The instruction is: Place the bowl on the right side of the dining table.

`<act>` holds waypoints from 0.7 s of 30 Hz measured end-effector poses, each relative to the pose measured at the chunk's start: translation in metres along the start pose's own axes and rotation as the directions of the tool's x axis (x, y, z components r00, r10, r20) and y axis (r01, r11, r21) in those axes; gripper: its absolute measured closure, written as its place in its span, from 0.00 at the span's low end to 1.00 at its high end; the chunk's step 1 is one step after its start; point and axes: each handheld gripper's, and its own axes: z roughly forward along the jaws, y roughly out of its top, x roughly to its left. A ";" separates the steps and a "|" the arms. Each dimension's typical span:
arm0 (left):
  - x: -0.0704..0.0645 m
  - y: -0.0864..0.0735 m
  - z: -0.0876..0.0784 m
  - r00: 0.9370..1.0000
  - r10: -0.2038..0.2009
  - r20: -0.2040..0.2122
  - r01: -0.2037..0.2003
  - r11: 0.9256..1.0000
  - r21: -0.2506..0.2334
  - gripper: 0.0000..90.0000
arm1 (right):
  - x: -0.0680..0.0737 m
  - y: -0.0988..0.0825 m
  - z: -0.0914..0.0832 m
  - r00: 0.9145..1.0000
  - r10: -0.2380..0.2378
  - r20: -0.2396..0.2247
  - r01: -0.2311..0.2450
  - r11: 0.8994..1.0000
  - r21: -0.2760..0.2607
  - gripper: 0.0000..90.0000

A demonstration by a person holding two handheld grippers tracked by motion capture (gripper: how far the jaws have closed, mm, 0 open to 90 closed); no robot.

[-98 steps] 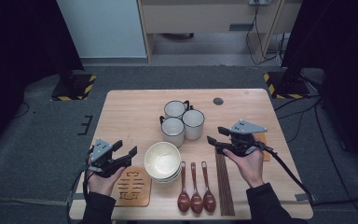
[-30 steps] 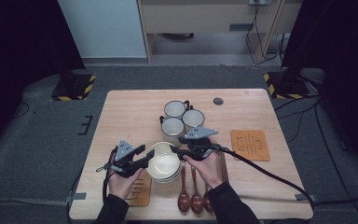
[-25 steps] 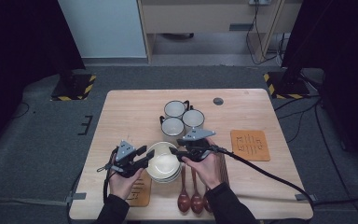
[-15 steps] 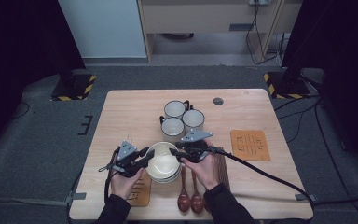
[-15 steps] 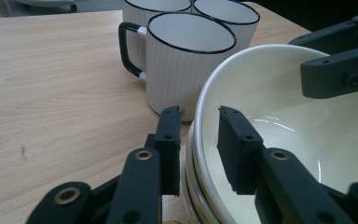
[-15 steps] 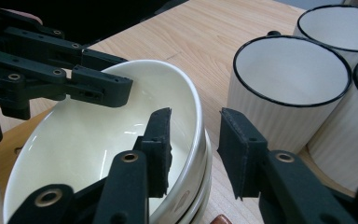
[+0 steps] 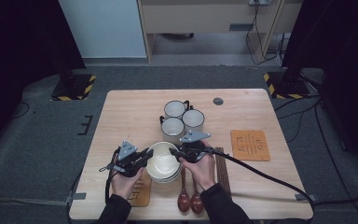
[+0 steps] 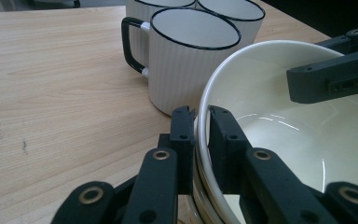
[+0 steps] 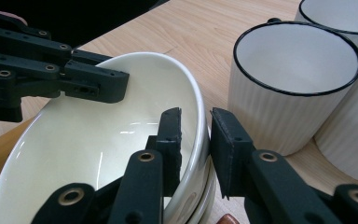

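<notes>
The left gripper (image 8: pixel 196 122) pinches the rim of the top bowl (image 8: pixel 279 116). The right gripper (image 9: pixel 196 128) has been closing; the far rim sits between its jaws, not pressed yet. Mugs (image 7: pixel 184 119) stand just past both on the light wooden table (image 7: pixel 130 112), with grey floor (image 7: pixel 42 140) around.

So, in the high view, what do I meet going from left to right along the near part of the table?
left gripper → stack of bowls → right gripper → chopsticks → orange mat
</notes>
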 end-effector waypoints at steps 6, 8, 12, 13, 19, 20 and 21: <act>-0.002 0.000 0.000 1.000 0.015 -0.010 -0.015 1.000 -0.001 0.89 | 0.006 0.002 0.002 0.998 -0.033 0.057 0.033 0.999 0.007 0.87; -0.002 0.000 0.000 1.000 0.021 -0.013 -0.021 1.000 -0.003 0.89 | 0.008 0.002 0.003 0.997 -0.034 0.075 0.033 0.999 0.008 0.89; -0.002 0.001 -0.001 1.000 0.022 -0.005 -0.022 1.000 -0.013 0.90 | 0.010 0.003 0.004 0.996 -0.022 0.092 0.021 1.000 0.013 0.90; -0.002 0.001 -0.002 1.000 0.004 0.006 -0.004 1.000 -0.015 0.92 | 0.010 0.003 0.004 0.995 -0.017 0.094 0.016 1.000 0.015 0.90; -0.003 0.001 -0.002 1.000 0.009 -0.002 -0.009 1.000 -0.012 0.92 | 0.009 0.003 0.005 0.995 -0.011 0.096 0.008 1.000 0.028 0.90; -0.003 0.001 -0.002 1.000 0.010 -0.004 -0.010 1.000 -0.012 0.93 | 0.009 0.003 0.006 0.995 -0.013 0.096 0.010 1.000 0.028 0.91; -0.003 0.002 -0.002 1.000 0.011 -0.005 -0.011 1.000 -0.012 0.93 | 0.009 0.003 0.006 0.995 -0.018 0.097 0.016 0.999 0.028 0.91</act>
